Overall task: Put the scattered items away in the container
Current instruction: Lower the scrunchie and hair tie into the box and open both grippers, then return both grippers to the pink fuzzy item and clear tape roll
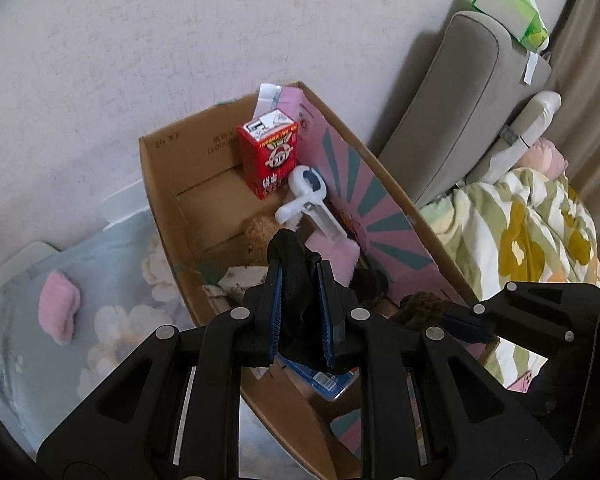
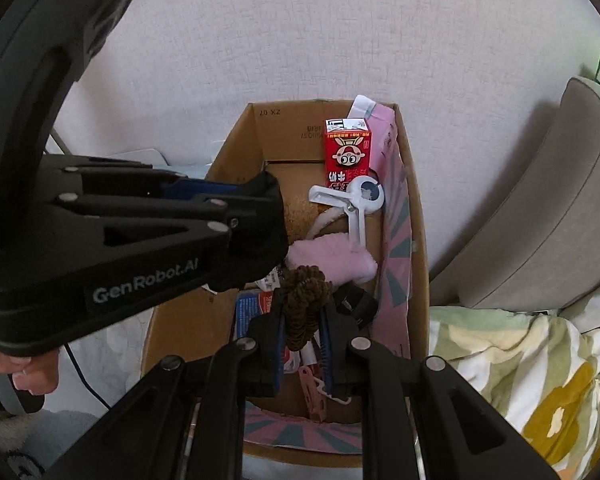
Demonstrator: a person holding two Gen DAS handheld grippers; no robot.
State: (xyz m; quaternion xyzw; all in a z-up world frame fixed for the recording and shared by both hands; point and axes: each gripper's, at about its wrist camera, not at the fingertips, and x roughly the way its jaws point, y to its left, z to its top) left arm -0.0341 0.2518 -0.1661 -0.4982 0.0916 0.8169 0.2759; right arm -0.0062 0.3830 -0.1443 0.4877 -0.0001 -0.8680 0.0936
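Observation:
A cardboard box [image 1: 160, 184] stands against the wall; it also shows in the right wrist view [image 2: 236, 148]. Inside are a red drink carton [image 1: 270, 156], a white plastic clip [image 1: 308, 200], a pink plush item [image 1: 334, 256] and other small things. My left gripper [image 1: 298, 276] is shut on a black cloth item [image 1: 296, 276] above the box. My right gripper [image 2: 302, 312] is shut on a brown scrunchie [image 2: 304, 304] above the box; it also shows at the right of the left wrist view [image 1: 466, 322]. A pink fluffy item [image 1: 58, 312] lies on the bed outside the box.
The box stands on a floral sheet [image 1: 112, 320]. A grey padded headboard [image 1: 460, 112] and a green-yellow patterned quilt [image 1: 520, 232] are to the right. A green tissue pack [image 1: 508, 4] sits on top of the headboard. A white wall is behind.

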